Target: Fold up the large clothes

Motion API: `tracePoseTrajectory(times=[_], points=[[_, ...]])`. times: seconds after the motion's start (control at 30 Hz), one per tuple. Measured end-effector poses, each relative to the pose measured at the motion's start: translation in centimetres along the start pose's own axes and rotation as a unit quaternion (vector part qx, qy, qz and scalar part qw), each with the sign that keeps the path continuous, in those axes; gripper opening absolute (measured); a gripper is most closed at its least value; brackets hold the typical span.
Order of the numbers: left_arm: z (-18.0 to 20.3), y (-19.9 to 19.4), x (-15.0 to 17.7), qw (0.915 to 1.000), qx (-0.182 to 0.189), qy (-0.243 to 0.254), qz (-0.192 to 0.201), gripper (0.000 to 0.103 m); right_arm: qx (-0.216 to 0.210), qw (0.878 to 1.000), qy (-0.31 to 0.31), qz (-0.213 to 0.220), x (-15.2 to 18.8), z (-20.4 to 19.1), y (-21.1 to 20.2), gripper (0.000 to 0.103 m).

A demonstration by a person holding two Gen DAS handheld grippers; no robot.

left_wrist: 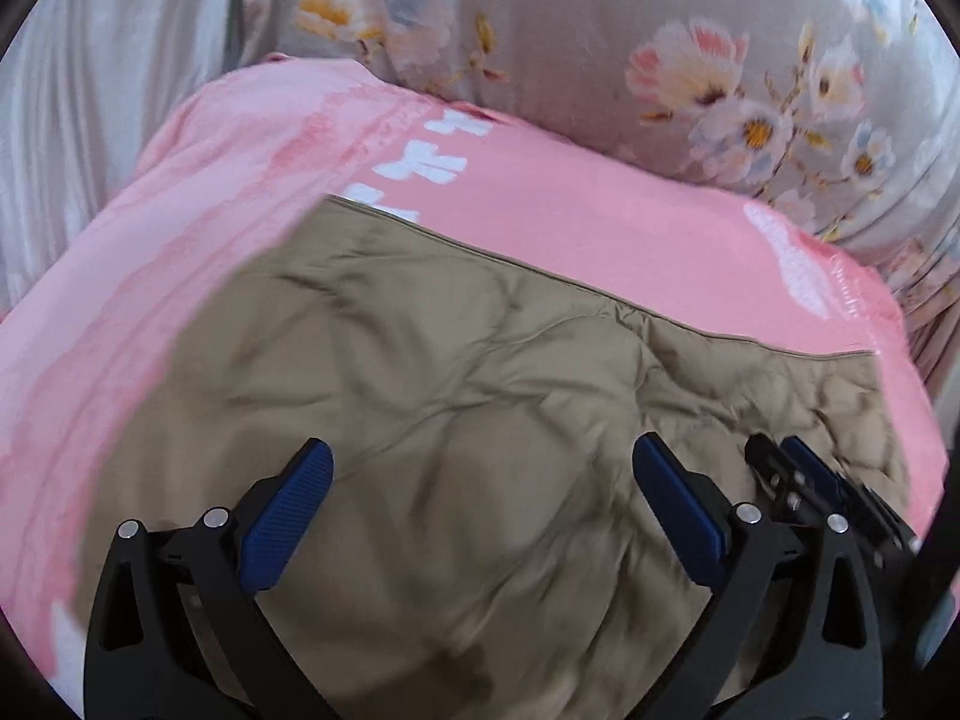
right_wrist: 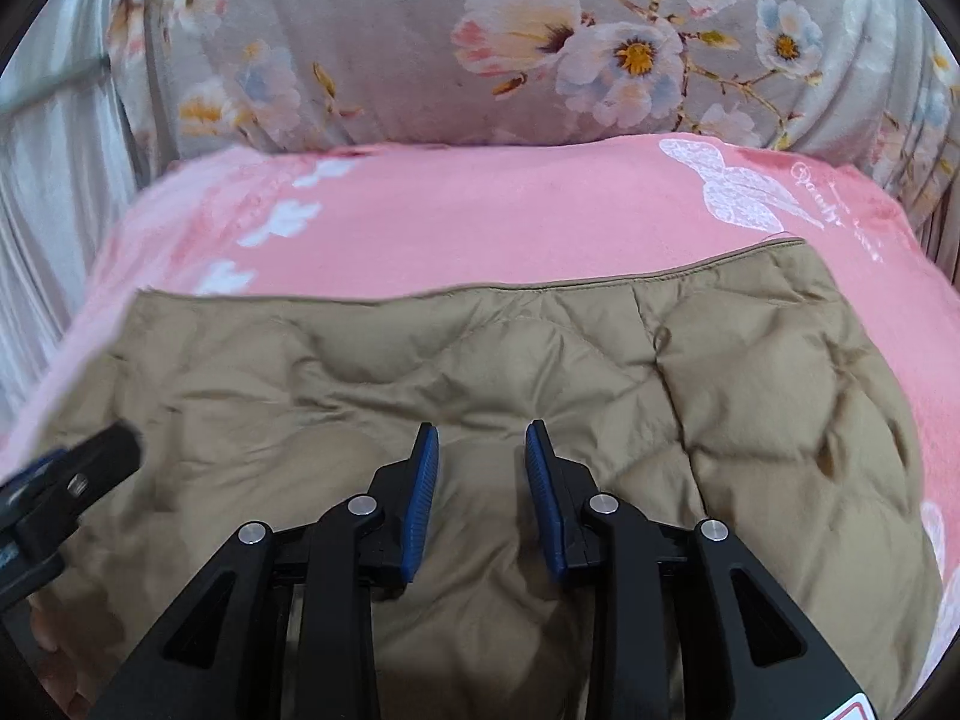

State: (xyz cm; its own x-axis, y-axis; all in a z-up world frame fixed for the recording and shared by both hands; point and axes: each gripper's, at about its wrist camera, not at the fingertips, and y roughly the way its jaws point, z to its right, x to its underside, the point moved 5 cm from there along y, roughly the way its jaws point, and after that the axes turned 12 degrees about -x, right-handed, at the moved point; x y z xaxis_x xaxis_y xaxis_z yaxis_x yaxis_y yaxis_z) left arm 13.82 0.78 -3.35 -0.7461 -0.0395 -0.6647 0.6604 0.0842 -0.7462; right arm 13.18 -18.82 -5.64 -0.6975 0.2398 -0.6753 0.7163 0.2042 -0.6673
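Note:
A tan quilted jacket (left_wrist: 456, 360) lies spread flat on a pink blanket (left_wrist: 600, 222), its straight hem running along the far side. My left gripper (left_wrist: 483, 450) hovers over the jacket's near part, open wide with nothing between its blue pads. From the right wrist the same jacket (right_wrist: 480, 348) fills the middle. My right gripper (right_wrist: 482, 429) sits over it with the jaws narrowly apart and no fabric pinched between them. The right gripper (left_wrist: 804, 480) also shows at the lower right of the left wrist view, and the left gripper (right_wrist: 72, 480) enters the right wrist view from the left edge.
A grey floral pillow or cushion (right_wrist: 540, 48) stands behind the blanket. Pale pleated fabric (left_wrist: 90, 120) hangs at the far left. The pink blanket (right_wrist: 480, 204) has white butterfly and flower prints, and a bare strip of it lies beyond the jacket's hem.

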Motion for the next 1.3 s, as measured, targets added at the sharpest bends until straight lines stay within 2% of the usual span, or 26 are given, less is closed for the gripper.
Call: tracePoseTrajectory(times=[0.07, 0.13, 0.2, 0.23, 0.3, 0.33, 0.43, 0.53, 0.67, 0.8, 0.83, 0.9, 0.93, 1.0, 1.07, 1.1, 1.17, 1.3], points=[[-3.7, -2.5, 0.7, 0.9997, -0.020, -0.012, 0.011, 0.098, -0.028, 1.000, 0.010, 0.001, 0.3, -1.3, -1.5, 0.029], [-7.4, -4.0, 1.4, 0.9989, -0.029, -0.036, 0.010, 0.098, -0.036, 0.999, 0.001, 0.004, 0.9, -2.6, -2.3, 0.029], [-11.0, -4.5, 2.4, 0.9961, -0.029, -0.083, -0.008, 0.098, -0.048, 0.999, -0.011, -0.001, 1.7, -3.9, -2.2, 0.030], [-12.4, -4.4, 3.0, 0.9939, -0.015, -0.107, -0.019, 0.098, -0.049, 0.999, -0.014, -0.007, 2.1, -4.2, -1.9, 0.030], [-13.7, -3.5, 4.0, 0.9911, -0.007, -0.127, -0.041, 0.098, -0.037, 0.999, -0.021, -0.008, 3.0, -4.4, -1.0, 0.030], [-14.2, -2.6, 4.7, 0.9895, -0.017, -0.132, -0.058, 0.098, -0.035, 0.999, -0.025, -0.008, 3.3, -4.4, -0.7, 0.030], [-15.4, -1.7, 5.9, 0.9851, -0.044, -0.149, -0.075, 0.098, -0.031, 0.999, -0.042, -0.006, 4.1, -4.4, -0.2, 0.030], [-16.9, -2.0, 6.7, 0.9765, -0.049, -0.198, -0.070, 0.098, -0.021, 0.998, -0.052, -0.008, 4.3, -4.5, -0.1, 0.030], [-15.9, -0.5, 7.0, 0.9759, -0.011, -0.194, -0.100, 0.098, -0.021, 0.998, -0.051, -0.010, 4.2, -4.5, 0.0, 0.030], [-13.3, 1.5, 6.8, 0.9722, 0.043, -0.195, -0.123, 0.098, -0.020, 0.998, -0.052, -0.010, 4.1, -4.5, 0.1, 0.030], [-12.7, 1.7, 6.6, 0.9728, 0.042, -0.194, -0.119, 0.097, -0.021, 0.998, -0.052, -0.010, 4.1, -4.5, 0.1, 0.030], [-11.4, 1.6, 5.7, 0.9741, 0.054, -0.186, -0.117, 0.079, -0.024, 0.998, -0.051, -0.012, 4.1, -4.5, 0.1, 0.030], [-10.9, 1.1, 5.2, 0.9756, 0.050, -0.180, -0.115, 0.074, -0.026, 0.998, -0.050, -0.015, 4.2, -4.4, 0.0, 0.030], [-10.4, 0.1, 4.2, 0.9805, 0.045, -0.162, -0.101, 0.041, -0.031, 0.999, -0.037, -0.021, 4.2, -4.2, -0.9, 0.029], [-10.2, -1.6, 3.1, 0.9840, 0.059, -0.145, -0.085, 0.027, -0.055, 0.998, -0.004, -0.028, 4.6, -3.9, -3.1, 0.027], [-10.2, -2.3, 2.7, 0.9843, 0.068, -0.143, -0.079, 0.023, -0.072, 0.997, 0.008, -0.034, 4.9, -3.9, -4.1, 0.014], [-10.0, -4.2, 1.7, 0.9855, 0.084, -0.134, -0.061, 0.020, -0.098, 0.994, 0.021, -0.052, 6.0, -3.2, -6.3, 0.002], [-8.6, -7.7, 0.2, 0.9884, 0.101, -0.111, -0.019, 0.016, -0.120, 0.988, 0.035, -0.090, 7.9, -2.9, -6.4, 0.000]])
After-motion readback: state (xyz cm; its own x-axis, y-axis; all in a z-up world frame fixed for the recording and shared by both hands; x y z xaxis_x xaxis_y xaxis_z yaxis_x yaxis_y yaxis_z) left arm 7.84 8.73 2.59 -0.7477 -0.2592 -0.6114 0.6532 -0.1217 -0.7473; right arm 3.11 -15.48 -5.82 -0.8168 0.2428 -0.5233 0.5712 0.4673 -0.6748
